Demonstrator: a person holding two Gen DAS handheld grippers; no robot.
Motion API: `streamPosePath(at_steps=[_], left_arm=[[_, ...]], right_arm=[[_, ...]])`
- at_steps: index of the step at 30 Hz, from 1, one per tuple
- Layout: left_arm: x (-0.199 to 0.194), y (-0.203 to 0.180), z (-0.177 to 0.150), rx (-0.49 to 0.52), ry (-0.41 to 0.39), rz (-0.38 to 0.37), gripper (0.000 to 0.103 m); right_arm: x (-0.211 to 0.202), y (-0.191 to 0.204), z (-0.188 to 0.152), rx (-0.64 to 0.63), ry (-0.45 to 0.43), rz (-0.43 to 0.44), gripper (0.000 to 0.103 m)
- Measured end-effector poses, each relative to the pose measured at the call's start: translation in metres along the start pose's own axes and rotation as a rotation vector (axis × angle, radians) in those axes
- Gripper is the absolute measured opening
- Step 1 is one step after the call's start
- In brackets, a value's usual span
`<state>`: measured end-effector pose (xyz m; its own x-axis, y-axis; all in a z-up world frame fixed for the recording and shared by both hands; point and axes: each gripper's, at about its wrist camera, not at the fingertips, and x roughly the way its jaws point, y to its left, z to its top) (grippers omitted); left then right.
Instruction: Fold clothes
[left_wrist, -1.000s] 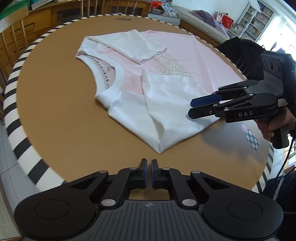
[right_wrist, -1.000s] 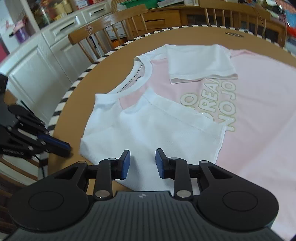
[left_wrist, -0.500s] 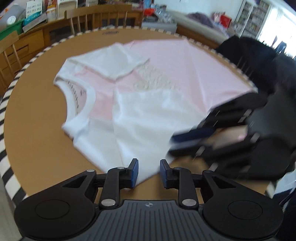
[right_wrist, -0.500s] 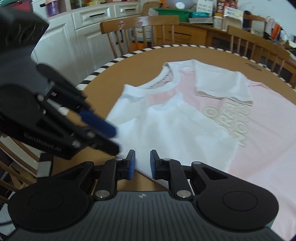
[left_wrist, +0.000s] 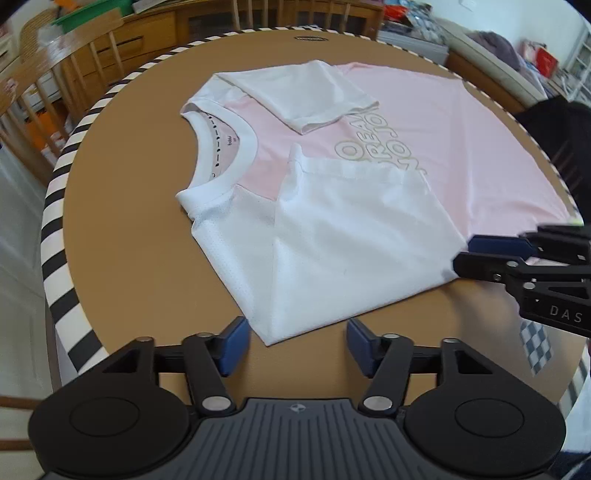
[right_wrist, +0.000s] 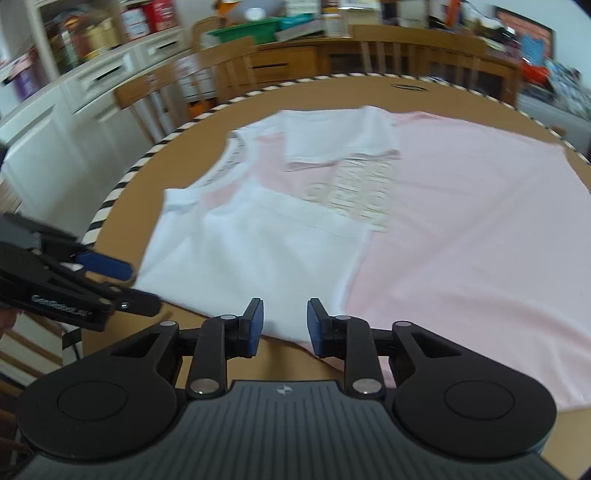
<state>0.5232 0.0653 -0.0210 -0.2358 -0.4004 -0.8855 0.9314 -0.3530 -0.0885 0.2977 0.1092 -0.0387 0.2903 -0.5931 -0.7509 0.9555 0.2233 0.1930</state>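
T-shirt (left_wrist: 424, 147): one, pink cotton, two white mesh sleeves lying folded inward
Table (left_wrist: 140, 288): one, round, striped rim
Left gripper (left_wrist: 295, 341): gaping wide, empty
Right gripper (right_wrist: 284, 325): standing parted, empty

The T-shirt (left_wrist: 424, 122) is soft matt cloth, its white sleeve (left_wrist: 332, 251) a fine perforated mesh; the counter (left_wrist: 140, 206) looks smooth, matt brown board; both grippers are matt black plastic with blue jaws

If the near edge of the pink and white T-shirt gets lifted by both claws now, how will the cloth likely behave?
The T-shirt lies flat with soft creases, so it will probably drape and sag between the left claw and right claw. The folded-in sleeve rests loose and may flop open. It looks thin, so likely light.
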Motion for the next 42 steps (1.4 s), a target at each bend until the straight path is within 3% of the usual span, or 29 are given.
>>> streamPosePath(at_steps=[3, 6, 9, 19, 23, 32, 42], left_arm=[[-0.009, -0.009, 0.002, -0.028, -0.025, 0.020, 0.075], [-0.016, -0.020, 0.003, -0.071, -0.031, 0.078, 0.079], [-0.018, -0.031, 0.002, -0.152, -0.034, 0.085, 0.081], [0.008, -0.083, -0.002, -0.357, -0.003, 0.136, 0.083], [0.021, -0.099, -0.007, -0.413, 0.022, 0.161, 0.084], [0.029, -0.127, -0.012, -0.414, 0.003, 0.258, 0.093], [0.033, -0.133, -0.016, -0.434, 0.029, 0.325, 0.100]], right_arm=[[-0.013, -0.019, -0.004, 0.082, -0.010, -0.029, 0.035], [-0.026, -0.038, -0.007, 0.164, -0.021, -0.057, 0.036], [-0.038, -0.068, -0.013, 0.266, -0.028, -0.063, 0.036], [-0.071, -0.164, -0.037, 0.387, 0.011, -0.082, 0.036], [-0.087, -0.198, -0.045, 0.399, 0.020, -0.096, 0.044], [-0.103, -0.265, -0.071, 0.582, 0.038, -0.067, 0.045], [-0.107, -0.301, -0.081, 0.704, 0.017, -0.002, 0.046]])
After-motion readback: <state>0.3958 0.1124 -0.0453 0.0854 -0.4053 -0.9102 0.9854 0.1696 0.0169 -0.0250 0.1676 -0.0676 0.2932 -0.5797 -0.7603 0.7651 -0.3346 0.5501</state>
